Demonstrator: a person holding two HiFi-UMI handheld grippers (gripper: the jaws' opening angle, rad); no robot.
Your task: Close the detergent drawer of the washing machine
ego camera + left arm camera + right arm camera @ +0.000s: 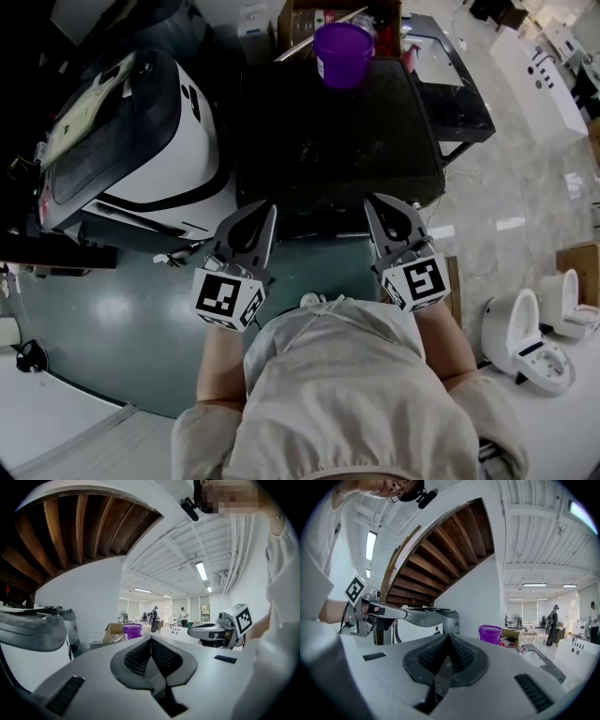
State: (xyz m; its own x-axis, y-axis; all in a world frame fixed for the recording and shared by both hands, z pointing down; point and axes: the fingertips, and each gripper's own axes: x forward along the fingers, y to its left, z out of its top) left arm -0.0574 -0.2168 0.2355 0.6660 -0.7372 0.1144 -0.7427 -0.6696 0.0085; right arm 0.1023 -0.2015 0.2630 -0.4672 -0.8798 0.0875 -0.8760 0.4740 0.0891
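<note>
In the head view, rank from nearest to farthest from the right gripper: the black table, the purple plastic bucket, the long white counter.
1. Black table: just ahead of the right gripper.
2. Purple plastic bucket: at the table's far edge.
3. Long white counter: far off, ahead and right.

Purple bucket (343, 53). Appliance top (337, 141) black. Machine at left (192, 141) white w/ black bands. L gripper (269, 206) & R gripper (371, 201) grey, marker cubes (225, 298) b/w squares. Floor (112, 319) teal, shirt (347, 394) beige.
</note>
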